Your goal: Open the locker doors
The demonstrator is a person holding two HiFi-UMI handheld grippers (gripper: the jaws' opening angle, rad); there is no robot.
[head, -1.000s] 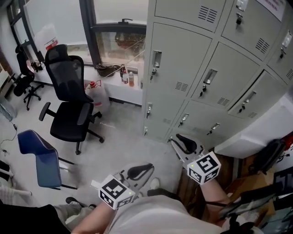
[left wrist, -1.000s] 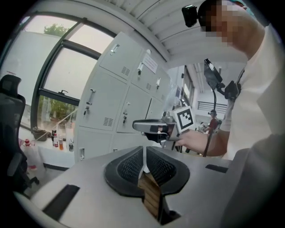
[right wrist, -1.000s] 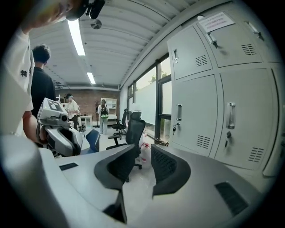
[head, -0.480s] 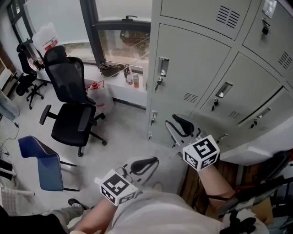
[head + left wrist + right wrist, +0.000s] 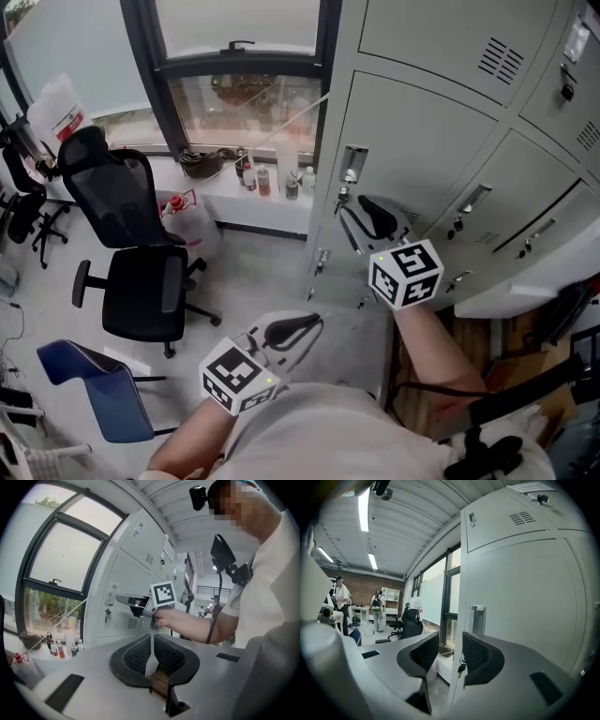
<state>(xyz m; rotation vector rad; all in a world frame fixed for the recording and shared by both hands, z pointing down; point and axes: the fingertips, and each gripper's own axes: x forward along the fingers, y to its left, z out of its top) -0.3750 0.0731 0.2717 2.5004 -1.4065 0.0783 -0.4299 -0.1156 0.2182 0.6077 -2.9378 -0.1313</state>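
**Right hand-held gripper [image 5: 367, 223] before the lockers [image 5: 441, 28], approach to the first door.**

- **Grippers.** The right hand-held gripper is held about level. Its jaws stand apart and have just been opening, and nothing lies between them. The left hand-held gripper [image 5: 286, 330] hangs lower and closer to the body, well apart from the lockers, with its jaws together and empty.
- **Door.** The middle-row door [image 5: 422, 141] at the lockers' left end is shut. It stands directly ahead of the right hand-held gripper, near it and apparently not touching.
- **Handle and key.** The handle [image 5: 478, 618], a metal recessed pull, sits on the door's left edge, a little above and to the right of the gap between the open jaws. A key [image 5: 461, 668] hangs just below the handle, in line with that gap.
- **Handling (judged).** The door looks like painted sheet steel, so it should be stiff and light and swing freely on hinges at the side away from the handle. Its flat face is smooth and gives the pads nothing to hold.
- **Where to grip (judged).** The best hold is the handle, with one jaw inside the recess and the pull directed straight back toward the body. The key is small and would likely slip or twist under a pull. The views are too coarse to tell whether the lock is turned, so the key may need a twist first.
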